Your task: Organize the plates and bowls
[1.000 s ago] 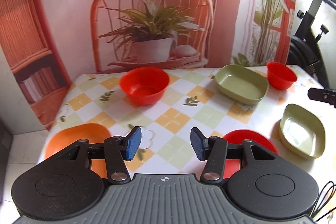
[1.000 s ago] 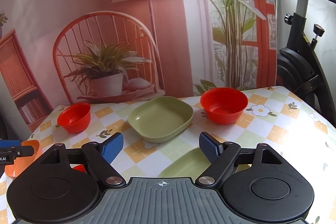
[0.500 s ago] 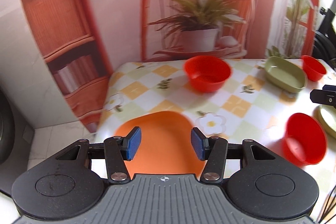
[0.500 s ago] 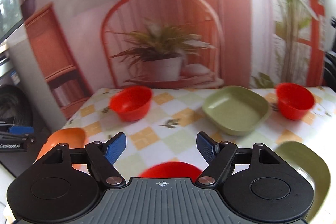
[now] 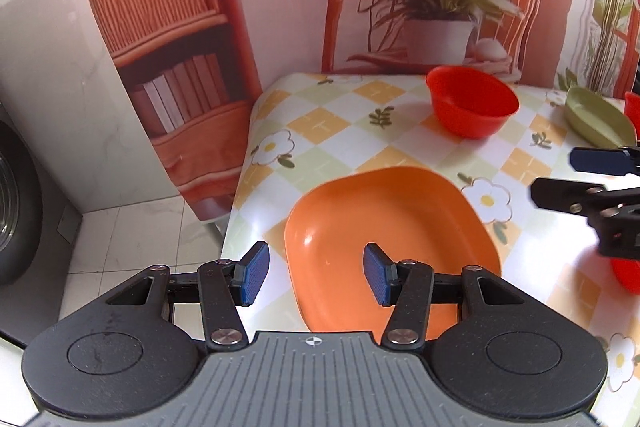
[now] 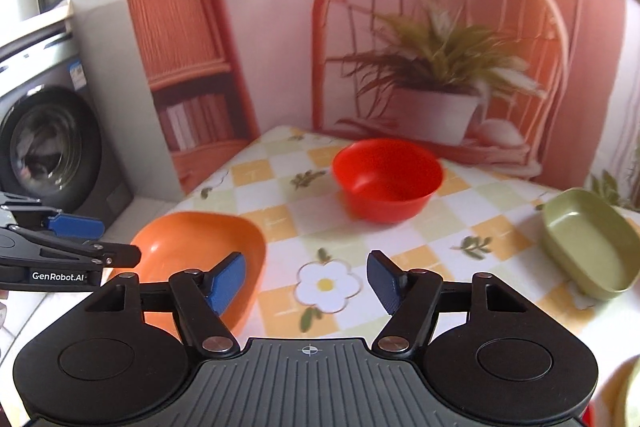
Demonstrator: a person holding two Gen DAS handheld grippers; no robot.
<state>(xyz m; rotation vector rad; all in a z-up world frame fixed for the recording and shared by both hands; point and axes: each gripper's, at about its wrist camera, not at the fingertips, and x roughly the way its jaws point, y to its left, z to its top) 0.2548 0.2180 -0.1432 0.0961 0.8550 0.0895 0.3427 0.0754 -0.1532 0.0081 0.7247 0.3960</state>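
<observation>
**Left tongs line up on the orange plate**

Left tongs hang wide open and empty above the near edge of the orange plate, which lies at the counter's near left corner. This looks like the approach; next, the pads must drop astride the rim and close. Right tongs are equally spread, holding nothing, over the flower print. Farther back stand a red bowl and a green dish.
</observation>
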